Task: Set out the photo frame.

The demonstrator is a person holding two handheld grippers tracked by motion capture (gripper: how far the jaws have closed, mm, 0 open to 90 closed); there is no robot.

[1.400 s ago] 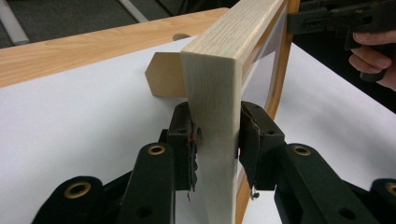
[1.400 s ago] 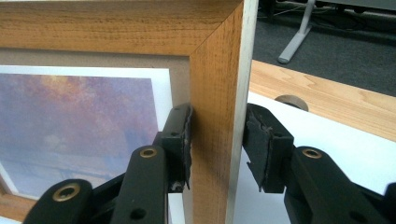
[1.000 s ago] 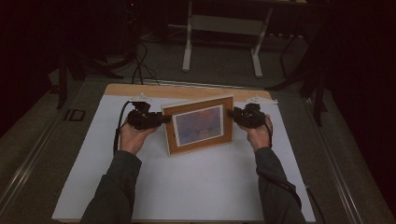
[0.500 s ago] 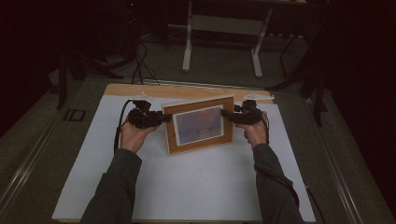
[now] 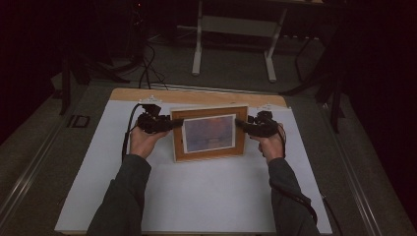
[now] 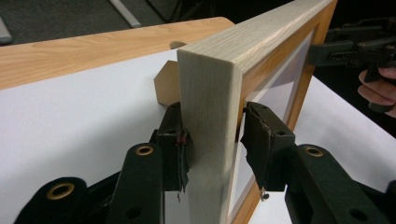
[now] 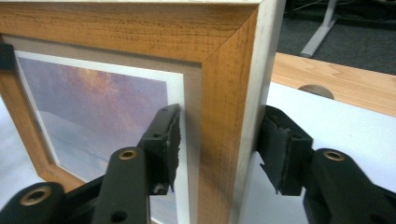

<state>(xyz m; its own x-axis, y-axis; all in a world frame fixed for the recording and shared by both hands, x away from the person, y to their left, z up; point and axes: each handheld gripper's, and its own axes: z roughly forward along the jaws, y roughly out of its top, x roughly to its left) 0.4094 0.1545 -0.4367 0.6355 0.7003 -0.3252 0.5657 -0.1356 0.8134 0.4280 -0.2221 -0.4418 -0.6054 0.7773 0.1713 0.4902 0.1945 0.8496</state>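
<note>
I had the wooden picture frame [image 5: 209, 132] standing upright near the back of the white worktop [image 5: 196, 196], clamped at both sides. My left gripper [image 6: 212, 140] was closed on the frame's left edge, one pad against the back, the other on the front by the glass. My right gripper [image 7: 217, 140] straddled the right edge, front pad touching the mat, rear pad at the back face; whether it truly pinched, I could not tell. The print [image 7: 93, 116] showed a purple, hazy sky. No label or lettering was readable on the frame.
</note>
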